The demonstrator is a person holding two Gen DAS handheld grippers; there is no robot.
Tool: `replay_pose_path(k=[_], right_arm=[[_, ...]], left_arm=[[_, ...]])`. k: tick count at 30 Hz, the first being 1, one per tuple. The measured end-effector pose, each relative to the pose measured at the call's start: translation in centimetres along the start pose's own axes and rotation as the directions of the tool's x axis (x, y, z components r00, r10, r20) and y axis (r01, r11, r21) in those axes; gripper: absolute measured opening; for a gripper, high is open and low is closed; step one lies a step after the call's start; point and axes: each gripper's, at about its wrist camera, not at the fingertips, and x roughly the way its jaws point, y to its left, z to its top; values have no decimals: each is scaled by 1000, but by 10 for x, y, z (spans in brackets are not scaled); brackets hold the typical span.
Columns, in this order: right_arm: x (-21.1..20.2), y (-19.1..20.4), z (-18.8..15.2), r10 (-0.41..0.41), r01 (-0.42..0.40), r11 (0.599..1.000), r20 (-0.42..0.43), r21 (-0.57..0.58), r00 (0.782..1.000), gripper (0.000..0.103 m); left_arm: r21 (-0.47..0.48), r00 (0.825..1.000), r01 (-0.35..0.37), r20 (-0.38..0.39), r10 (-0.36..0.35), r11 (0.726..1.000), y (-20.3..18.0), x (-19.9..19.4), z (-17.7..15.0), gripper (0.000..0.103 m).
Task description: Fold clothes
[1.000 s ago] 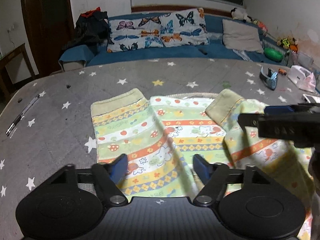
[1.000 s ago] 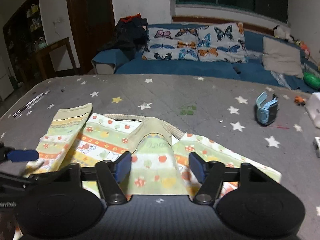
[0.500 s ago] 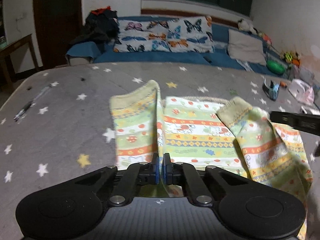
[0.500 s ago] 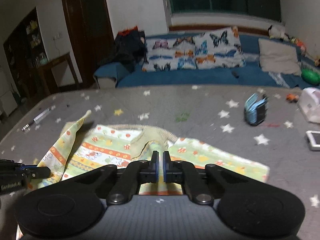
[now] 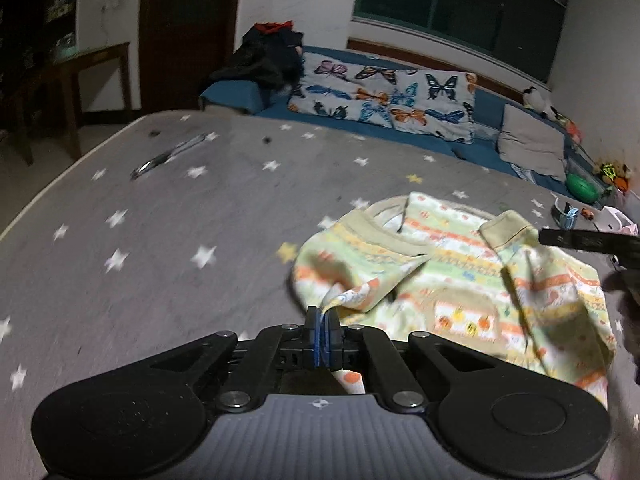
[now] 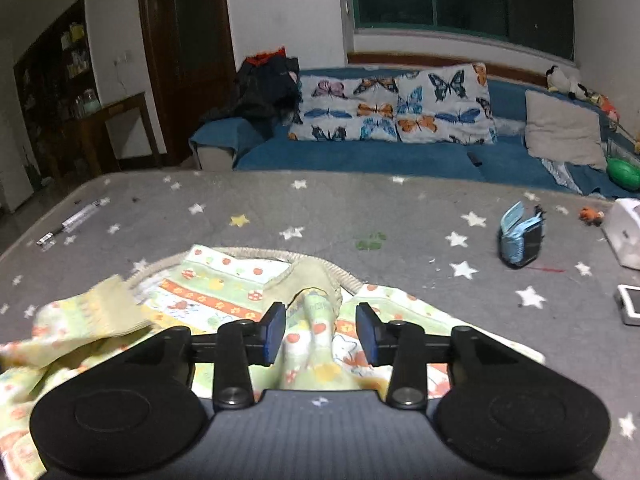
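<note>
Fabric is pinched in my left gripper (image 5: 321, 330): its blue pads are pressed together on an edge of the striped baby garment (image 5: 452, 280), and that edge rises off the surface into the pads. The garment lies on the star-printed grey bed (image 5: 160, 240), ahead and to the right of that gripper, with one cuffed sleeve (image 5: 506, 232) folded across its middle and the ribbed neckline (image 5: 384, 210) at the far end. The picture is streaked with motion blur.

My right gripper (image 6: 321, 334) is opening; its pads stand apart on either side of a raised ridge of the same cloth without pressing it, so I read that side as let go. Its dark finger shows at the right edge of the left wrist view.

What the next move turns on, as I judge it: the held edge is on the garment's left side, the body runs long from near me toward the neckline, and the fold has to travel rightward across that axis. The left hand is the nearer and the only one gripping, so it should carry the edge over.
</note>
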Motion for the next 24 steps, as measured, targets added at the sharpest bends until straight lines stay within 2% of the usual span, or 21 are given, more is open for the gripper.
replay_pose_path(k=[4, 5, 6, 7, 9, 10, 14, 18, 20, 22, 24], right_arm=[[27, 0, 0, -11, 11, 1000, -30, 23, 999, 37], [31, 0, 0, -4, 6, 999, -40, 32, 999, 34], [35, -1, -1, 2, 0, 999, -49, 41, 999, 20], [37, -1, -2, 14, -11, 999, -58, 45, 998, 14], [32, 0, -4, 11, -9, 999, -39, 40, 999, 8], [29, 1, -5, 8, -7, 999, -28, 37, 1000, 8], [-14, -5, -4, 11, -14, 999, 62, 45, 998, 7], [-73, -22, -12, 9, -19, 997, 146, 73, 989, 7], [-105, -36, -19, 1, -18, 995, 177, 99, 984, 7], [-134, -49, -31, -21, -4, 993, 205, 121, 979, 7], [-159, -63, -47, -46, 12, 988, 218, 156, 975, 7]], left_arm=[[-31, 1000, -5, -9, 5, 999, 12, -8, -13, 1], [-38, 1000, -12, -11, 11, 999, 14, -9, -16, 0], [-44, 1000, -19, -15, 18, 999, 18, -9, -18, 0], [-50, 1000, -24, -19, 24, 998, 21, -10, -21, 0], [-65, 999, -30, -28, 29, 997, 27, -11, -25, 0], [-67, 999, -29, -30, 27, 997, 30, -11, -26, 0], [-62, 1000, 1, -19, -2, 998, 31, -18, -28, 0], [-22, 999, 29, 17, -29, 999, 22, -27, -23, 4], [10, 998, 39, 38, -40, 999, 14, -29, -17, 13], [50, 997, 41, 63, -44, 998, 4, -29, -11, 36], [104, 995, 33, 85, -42, 994, -8, -27, -6, 41]])
